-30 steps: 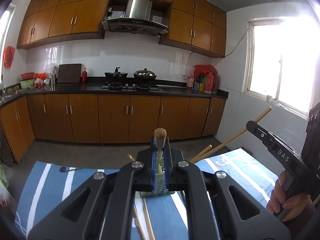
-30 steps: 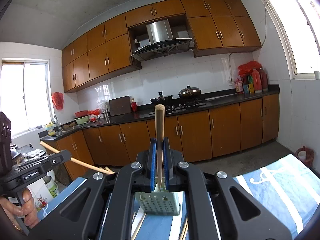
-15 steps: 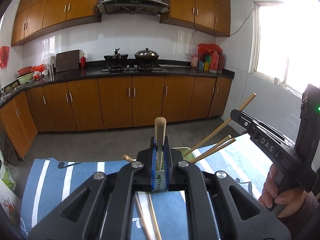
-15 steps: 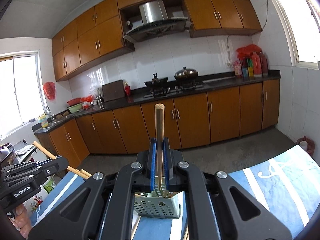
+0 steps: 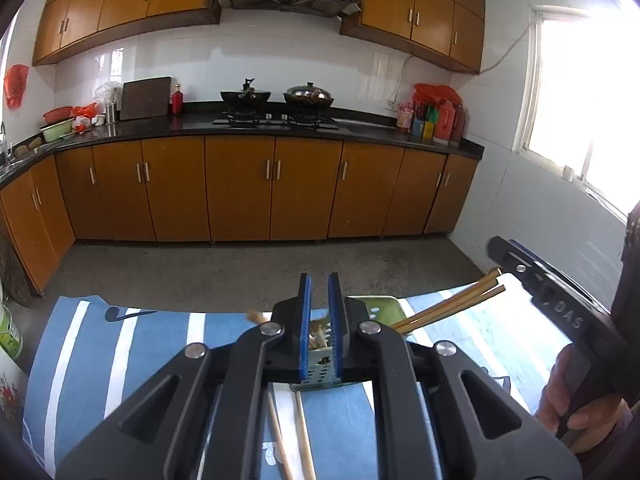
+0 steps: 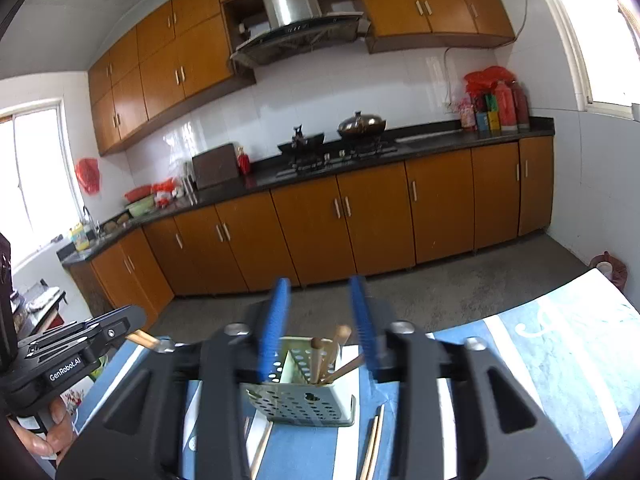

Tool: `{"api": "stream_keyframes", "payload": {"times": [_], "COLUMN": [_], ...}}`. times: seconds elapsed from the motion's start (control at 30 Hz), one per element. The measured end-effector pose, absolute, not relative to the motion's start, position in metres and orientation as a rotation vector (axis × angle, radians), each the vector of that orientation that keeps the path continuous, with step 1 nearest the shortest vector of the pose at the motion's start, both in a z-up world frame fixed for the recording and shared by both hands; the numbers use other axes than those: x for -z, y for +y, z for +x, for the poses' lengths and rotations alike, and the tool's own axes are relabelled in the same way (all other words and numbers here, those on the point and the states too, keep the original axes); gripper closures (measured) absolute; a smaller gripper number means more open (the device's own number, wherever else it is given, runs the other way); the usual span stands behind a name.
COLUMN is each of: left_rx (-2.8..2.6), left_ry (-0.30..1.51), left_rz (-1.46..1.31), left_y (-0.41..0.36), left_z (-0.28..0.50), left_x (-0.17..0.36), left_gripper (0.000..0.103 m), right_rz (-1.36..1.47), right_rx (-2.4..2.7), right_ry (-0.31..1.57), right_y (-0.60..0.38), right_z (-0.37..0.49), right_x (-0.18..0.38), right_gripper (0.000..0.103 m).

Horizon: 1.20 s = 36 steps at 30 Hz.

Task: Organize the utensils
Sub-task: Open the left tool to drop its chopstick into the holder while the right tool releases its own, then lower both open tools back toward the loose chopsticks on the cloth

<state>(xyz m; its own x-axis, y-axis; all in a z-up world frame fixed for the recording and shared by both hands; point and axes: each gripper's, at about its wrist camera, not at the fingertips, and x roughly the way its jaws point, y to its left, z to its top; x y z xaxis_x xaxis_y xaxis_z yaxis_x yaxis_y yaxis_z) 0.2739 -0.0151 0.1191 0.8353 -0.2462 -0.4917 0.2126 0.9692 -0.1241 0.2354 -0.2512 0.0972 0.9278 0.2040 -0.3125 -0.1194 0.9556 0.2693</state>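
Note:
A pale green perforated utensil holder [image 6: 298, 398] stands on the blue-and-white striped cloth, with several wooden chopsticks [image 6: 317, 362] upright in it. My right gripper [image 6: 323, 320] is open just above the holder, its blue pads apart and empty. In the left wrist view the holder [image 5: 320, 364] shows between the pads of my left gripper [image 5: 319, 312], which is slightly open and empty. Loose chopsticks [image 5: 302, 436] lie on the cloth in front of the holder. More chopsticks [image 5: 452, 304] lean out of the holder to the right.
The striped cloth [image 5: 104, 364] covers the table. The other gripper and the hand holding it show at the right of the left wrist view [image 5: 560, 320] and at the left of the right wrist view [image 6: 68, 356]. Kitchen cabinets and a stove stand behind.
Both grippers have let go of the chopsticks they held; those now stand in the holder. Both cameras have tilted down toward the table, and the right jaws have opened wide.

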Motion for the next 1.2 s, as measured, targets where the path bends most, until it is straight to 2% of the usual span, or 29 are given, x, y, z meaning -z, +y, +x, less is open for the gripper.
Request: {"api": "stream_keyframes", "payload": {"times": [0.23,0.37,0.53,0.63,0.7,0.9,1.2], "left_rx": [0.209,0.160,0.103,0.082,0.073,0.076,0.086], "left_ry": [0.480,0.468,0.558,0.654,0.705,0.804,0.853], "left_rz": [-0.097,-0.080,-0.072,-0.066,-0.069,-0.091,-0.092], "left_y": [0.010,0.030,0.054,0.060,0.062,0.060,0.053], "left_z": [0.241,0.214,0.193,0.190,0.189,0.180,0.177], "left_x": [-0.130,-0.120,-0.070,-0.029,-0.008,0.038,0.059], "left_gripper": [0.088,0.084,0.081,0.081,0.081,0.081,0.079], "right_rz": [0.266,0.262,0.280,0.295,0.298,0.251,0.220], "right_rx": [-0.112,-0.052,-0.029,-0.062,-0.099,-0.150,-0.139], "right_ry": [0.348,0.431,0.637,0.761,0.827,0.908,0.928], "right_y": [-0.277,-0.294,-0.299,-0.286,-0.273,-0.233,-0.228], "right_z": [0.206,0.189,0.185,0.184,0.184,0.185,0.186], "right_x": [-0.097,-0.068,0.003,0.051,0.076,0.107,0.117], "right_gripper": [0.066,0.066,0.067,0.077,0.080,0.080,0.080]}}
